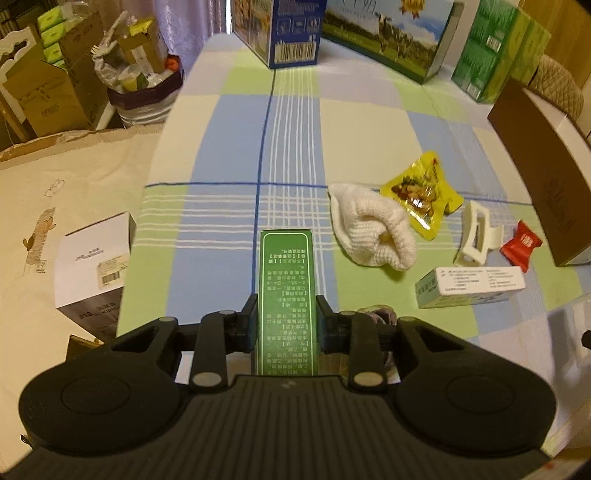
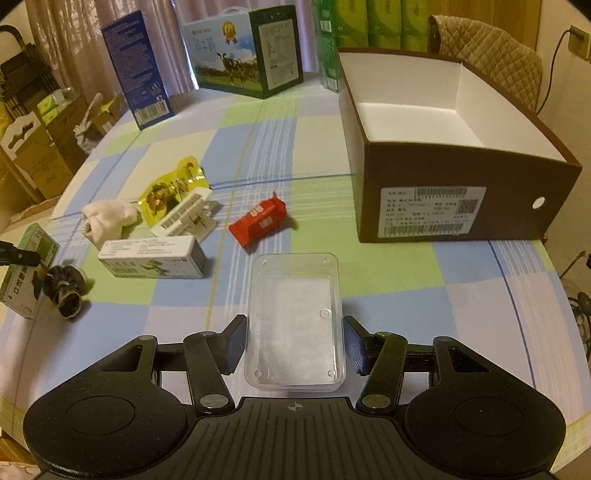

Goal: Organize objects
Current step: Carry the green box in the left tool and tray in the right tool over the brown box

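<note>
My left gripper is shut on a long green box with white print, held over the checked tablecloth. That box also shows at the left edge of the right wrist view. My right gripper has its pads against both sides of a clear plastic tray. Loose on the cloth lie a white knitted sock, a yellow snack packet, a white claw clip, a red candy packet, a white-and-green medicine box and a dark scrunchie. An open brown shoebox stands at the right.
A blue carton, a milk carton with a cow picture and green tissue packs line the table's far edge. A quilted chair back rises behind the shoebox. Left of the table are a full waste bin, cardboard boxes and a white box.
</note>
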Motion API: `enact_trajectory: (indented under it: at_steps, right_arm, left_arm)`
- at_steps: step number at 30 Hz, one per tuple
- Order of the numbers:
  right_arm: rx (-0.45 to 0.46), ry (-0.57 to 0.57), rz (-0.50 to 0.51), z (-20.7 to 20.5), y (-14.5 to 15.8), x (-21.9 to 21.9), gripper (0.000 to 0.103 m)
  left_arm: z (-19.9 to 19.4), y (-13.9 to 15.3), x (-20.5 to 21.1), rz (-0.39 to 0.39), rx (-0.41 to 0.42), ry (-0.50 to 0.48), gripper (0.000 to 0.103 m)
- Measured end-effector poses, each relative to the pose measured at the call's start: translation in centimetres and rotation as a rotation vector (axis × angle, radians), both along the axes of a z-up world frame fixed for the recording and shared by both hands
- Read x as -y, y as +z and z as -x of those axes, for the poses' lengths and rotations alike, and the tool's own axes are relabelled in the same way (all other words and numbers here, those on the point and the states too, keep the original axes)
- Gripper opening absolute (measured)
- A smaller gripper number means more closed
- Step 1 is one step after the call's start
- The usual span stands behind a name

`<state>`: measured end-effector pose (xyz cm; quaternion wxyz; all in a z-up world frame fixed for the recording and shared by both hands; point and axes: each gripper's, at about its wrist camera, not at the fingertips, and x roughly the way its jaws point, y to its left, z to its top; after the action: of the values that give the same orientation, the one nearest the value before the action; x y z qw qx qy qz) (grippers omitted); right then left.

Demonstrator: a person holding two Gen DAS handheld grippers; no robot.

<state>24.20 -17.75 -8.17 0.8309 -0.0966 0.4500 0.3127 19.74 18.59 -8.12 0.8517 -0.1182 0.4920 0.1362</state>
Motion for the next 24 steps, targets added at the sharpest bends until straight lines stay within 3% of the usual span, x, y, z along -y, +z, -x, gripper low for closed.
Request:
enact_trajectory:
  at_steps: [13,24]
  right_arm:
    - [0.016,0.111,-0.082,-1.1,3.1,-0.2,0.052]
    - [0.026,0.130,-0.143,-5.5,5.6,6.2,0.052]
  left_arm:
    - [0.7,5.1,5.5,0.039,0.120,-0.043,0.025]
    - [-4.3,7.1,16.0,0.082,0.162,-0.151,0.025]
